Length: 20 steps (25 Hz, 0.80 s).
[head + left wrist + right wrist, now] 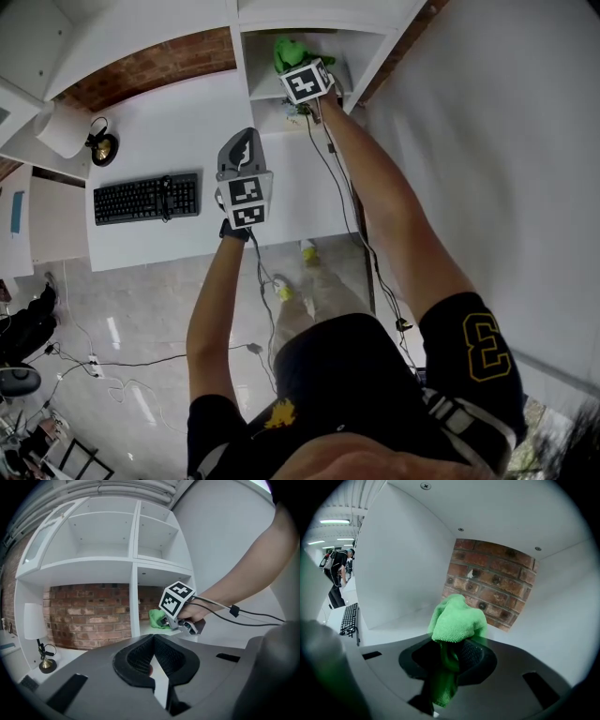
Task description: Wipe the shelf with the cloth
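Observation:
My right gripper (302, 67) reaches into the lower right compartment of the white shelf unit (265, 91). It is shut on a green cloth (289, 51). In the right gripper view the cloth (457, 617) bunches up over the gripper (452, 645) and hangs down between the jaws, above the compartment's white floor (396, 624). Brick wall shows at the back. My left gripper (242, 142) hovers over the white desk, left of and below the shelf compartment, shut with nothing in it. The left gripper view shows its own tips (153, 640) touching, and beyond them the right gripper (165, 619) with the cloth (155, 617).
A black keyboard (145, 198) lies on the white desk (183, 122), with a small brass-based lamp (101, 147) behind it. A white wall (487, 141) closes off the right side. Cables trail down the arms to the floor. A person (338, 571) stands far off.

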### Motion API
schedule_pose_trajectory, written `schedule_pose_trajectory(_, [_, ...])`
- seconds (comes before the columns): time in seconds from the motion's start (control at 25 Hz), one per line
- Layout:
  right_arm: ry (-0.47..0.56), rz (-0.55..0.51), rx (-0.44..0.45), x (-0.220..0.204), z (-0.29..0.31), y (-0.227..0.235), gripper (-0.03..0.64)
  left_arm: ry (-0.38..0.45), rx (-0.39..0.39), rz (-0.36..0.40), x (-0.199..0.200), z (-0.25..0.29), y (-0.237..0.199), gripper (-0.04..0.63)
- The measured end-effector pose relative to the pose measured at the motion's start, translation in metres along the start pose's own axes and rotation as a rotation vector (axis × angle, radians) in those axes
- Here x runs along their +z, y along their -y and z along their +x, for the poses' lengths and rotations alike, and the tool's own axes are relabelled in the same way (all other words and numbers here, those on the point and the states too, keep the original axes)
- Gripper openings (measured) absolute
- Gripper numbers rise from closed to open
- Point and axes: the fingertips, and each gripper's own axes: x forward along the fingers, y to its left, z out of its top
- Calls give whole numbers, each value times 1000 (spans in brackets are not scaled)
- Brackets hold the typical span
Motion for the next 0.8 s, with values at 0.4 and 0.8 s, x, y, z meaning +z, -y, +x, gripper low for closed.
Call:
schedule_pose_trajectory(0.4, [-25,61,-60,-18,-12,30,89,-17,-10,-1,-9,-1,11,18])
schedule_pose_trajectory(0.8, [-34,73,-104,-30,-19,47,89,-27,-35,3,-14,2,23,18])
